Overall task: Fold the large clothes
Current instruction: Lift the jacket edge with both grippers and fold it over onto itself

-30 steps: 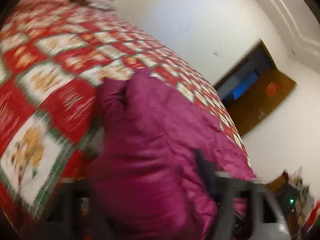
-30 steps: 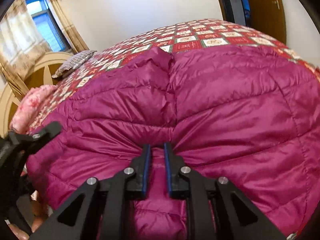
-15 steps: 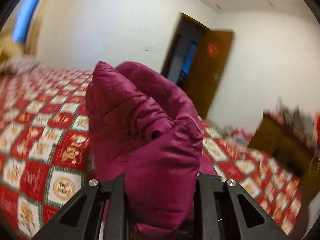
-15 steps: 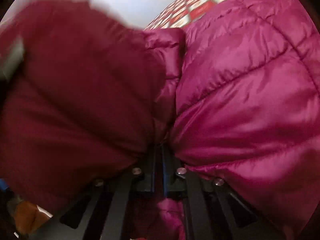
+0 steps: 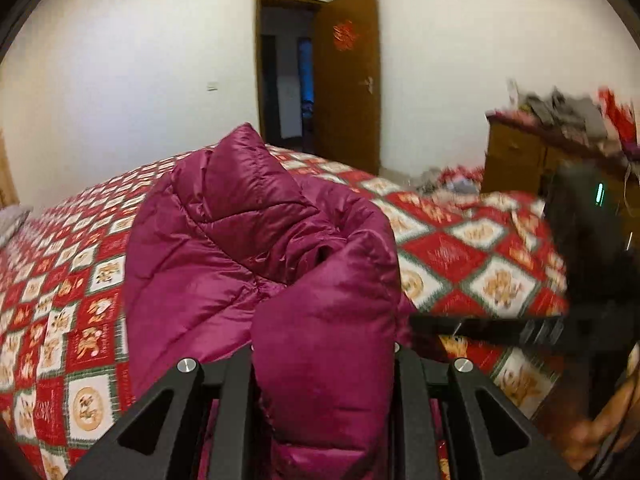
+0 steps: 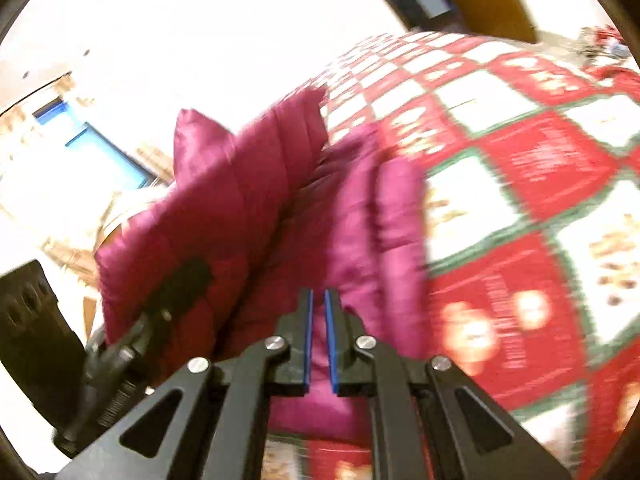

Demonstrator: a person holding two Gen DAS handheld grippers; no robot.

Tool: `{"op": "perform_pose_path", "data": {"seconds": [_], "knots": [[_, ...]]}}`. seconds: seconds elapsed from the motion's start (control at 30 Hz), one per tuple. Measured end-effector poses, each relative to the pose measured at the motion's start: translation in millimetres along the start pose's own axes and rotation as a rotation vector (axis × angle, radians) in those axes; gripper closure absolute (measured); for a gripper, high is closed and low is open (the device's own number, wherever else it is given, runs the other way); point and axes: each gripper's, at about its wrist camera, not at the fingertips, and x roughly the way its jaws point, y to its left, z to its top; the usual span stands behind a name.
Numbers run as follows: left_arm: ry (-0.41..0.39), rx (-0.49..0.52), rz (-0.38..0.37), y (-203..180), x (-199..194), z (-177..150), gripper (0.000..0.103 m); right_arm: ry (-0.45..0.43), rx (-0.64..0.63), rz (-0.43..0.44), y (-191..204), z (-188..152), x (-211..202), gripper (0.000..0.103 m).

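A magenta quilted puffer jacket [image 5: 224, 248] lies bunched in a long heap on the bed's red, white and green patchwork quilt [image 5: 460, 248]. My left gripper [image 5: 324, 360] is shut on a thick puffy fold of it, which bulges up between the fingers. In the right wrist view the jacket [image 6: 248, 200] is blurred and partly raised. My right gripper [image 6: 317, 300] pinches a thin layer of it between blue pads that stand nearly together; its jaws are opening slightly. The right gripper [image 5: 580, 256] also shows as a dark blur beside the left one.
A brown wooden door [image 5: 348, 80] stands open behind the bed. A wooden dresser [image 5: 520, 152] piled with clutter stands at the right. A hand [image 5: 600, 428] shows at the lower right. A bright window [image 6: 100, 148] and a grey pillow [image 5: 12, 216] lie towards the headboard.
The left gripper rolled upright and closed on a thick jacket fold, lifting it. The right gripper swung sideways with its edge. The spread jacket is now gathered, and bare quilt shows on the right.
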Motion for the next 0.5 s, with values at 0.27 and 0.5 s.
{"op": "perform_pose_path", "data": {"seconds": [0.27, 0.5], "knots": [[0.091, 0.064, -0.067, -27, 34, -24, 0.083, -0.084, -0.047, -0.046, -1, 23, -27, 0.091], [0.097, 0.091, -0.096, -35, 43, -36, 0.083, 0.021, -0.208, 0.034, 23, 46, 21, 0.091]]}}
